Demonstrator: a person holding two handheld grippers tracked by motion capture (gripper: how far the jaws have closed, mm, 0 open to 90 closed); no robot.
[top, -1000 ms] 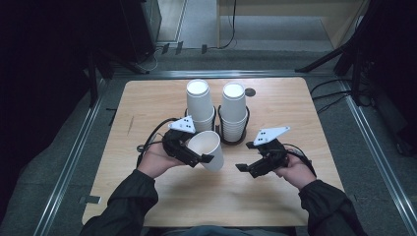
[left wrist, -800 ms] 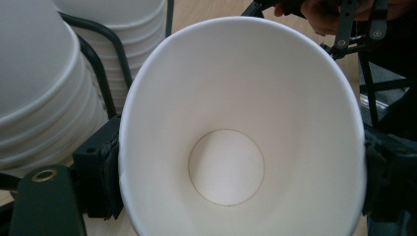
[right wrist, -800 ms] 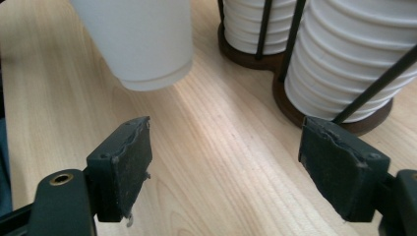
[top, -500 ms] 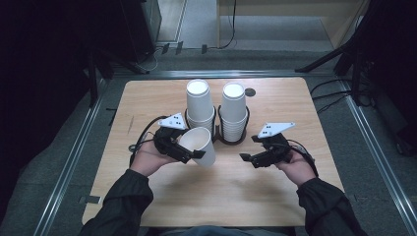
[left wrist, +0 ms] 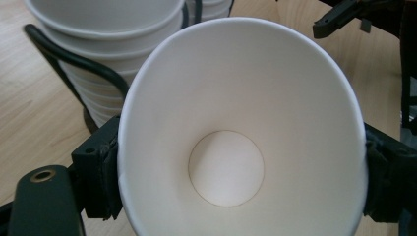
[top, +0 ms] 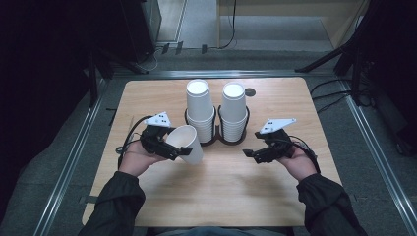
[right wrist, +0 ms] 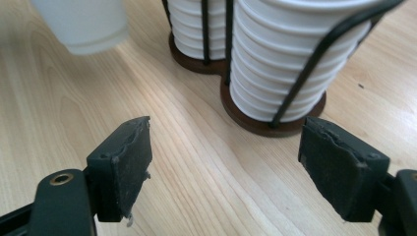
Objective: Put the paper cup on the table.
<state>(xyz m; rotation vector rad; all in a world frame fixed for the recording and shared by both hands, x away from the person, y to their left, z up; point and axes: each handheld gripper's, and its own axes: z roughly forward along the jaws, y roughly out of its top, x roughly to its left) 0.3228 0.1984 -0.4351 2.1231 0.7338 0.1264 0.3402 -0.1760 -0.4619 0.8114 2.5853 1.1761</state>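
My left gripper (top: 173, 149) is shut on a single white paper cup (top: 187, 143), gripped at the rim and tilted above the table, its mouth toward the gripper. The left gripper view looks straight into this cup (left wrist: 231, 147), a jaw pad on each side. Two stacks of white cups stand upside down in a black wire holder: the left stack (top: 200, 109) and the right stack (top: 233, 110). My right gripper (top: 252, 154) is open and holds nothing, just right of the holder. In the right gripper view its jaws (right wrist: 226, 167) frame bare wood in front of the right stack (right wrist: 290, 54).
The wooden table (top: 221, 191) has free room in front of the holder and at both sides. A small dark round spot (top: 250, 92) lies near the far edge. Metal rails and dark floor surround the table; cables trail from both grippers.
The left gripper has tilted the cup and drawn it slightly left and toward the person. The right gripper has shifted a little right, staying open.
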